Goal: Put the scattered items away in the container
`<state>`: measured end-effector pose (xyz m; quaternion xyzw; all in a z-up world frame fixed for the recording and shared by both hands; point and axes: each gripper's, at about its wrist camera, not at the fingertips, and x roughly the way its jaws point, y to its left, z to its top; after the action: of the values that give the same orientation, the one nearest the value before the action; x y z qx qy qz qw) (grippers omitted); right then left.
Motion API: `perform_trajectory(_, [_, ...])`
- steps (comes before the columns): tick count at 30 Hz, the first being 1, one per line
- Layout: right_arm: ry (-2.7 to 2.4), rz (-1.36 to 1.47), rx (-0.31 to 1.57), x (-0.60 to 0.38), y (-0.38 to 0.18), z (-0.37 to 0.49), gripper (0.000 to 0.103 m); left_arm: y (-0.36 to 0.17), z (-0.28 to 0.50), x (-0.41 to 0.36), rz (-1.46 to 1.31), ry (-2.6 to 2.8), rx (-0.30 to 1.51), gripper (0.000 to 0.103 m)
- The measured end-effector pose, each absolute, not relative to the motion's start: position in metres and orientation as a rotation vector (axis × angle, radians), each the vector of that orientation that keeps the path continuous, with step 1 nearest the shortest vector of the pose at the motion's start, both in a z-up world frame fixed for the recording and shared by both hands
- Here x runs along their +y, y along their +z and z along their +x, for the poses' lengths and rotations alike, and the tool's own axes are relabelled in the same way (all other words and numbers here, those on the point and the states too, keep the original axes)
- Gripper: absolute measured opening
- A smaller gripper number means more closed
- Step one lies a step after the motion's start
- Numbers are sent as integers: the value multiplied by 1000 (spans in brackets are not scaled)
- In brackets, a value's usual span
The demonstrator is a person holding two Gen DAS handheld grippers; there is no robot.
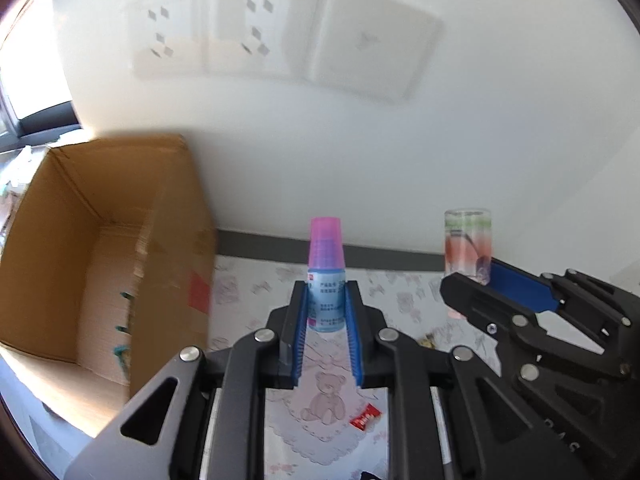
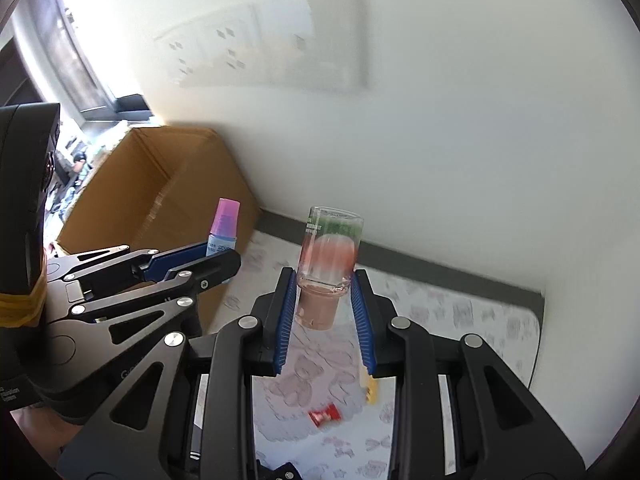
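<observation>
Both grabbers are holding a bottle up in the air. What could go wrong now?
The left gripper pinches the pink-capped bottle only low down, so it might tip. The right gripper holds the clear jar upside down by its lid end; it might slip. Either could bump the cardboard box rim.

Box (image 1: 80,248), left of frame in the left wrist view: smeared by motion blur, left side cut by the frame edge; red patch on its near wall unreadable. Wall panels (image 1: 280,40), upper centre: faint, blurred, markings indistinct. Bottle (image 1: 326,300) label print too small to read. Jar (image 2: 330,256), centre of the right wrist view: contents blurred. Red wrapper (image 2: 323,416), lower centre: print illegible. Yellow item (image 2: 370,390) partly hidden behind the jaws.
</observation>
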<state>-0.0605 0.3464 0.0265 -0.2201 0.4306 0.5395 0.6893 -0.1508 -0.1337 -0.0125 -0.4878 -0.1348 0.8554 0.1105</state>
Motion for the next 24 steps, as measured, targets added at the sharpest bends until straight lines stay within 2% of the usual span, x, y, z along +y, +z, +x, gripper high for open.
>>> perform_trajectory(14, [1419, -553, 850, 422, 67, -129, 29, 5, -137, -234, -1426, 2706, -526, 18])
perform_trajectory(24, [1526, -597, 826, 450, 66, -172, 29, 0, -116, -285, -1459, 2785, -608, 18])
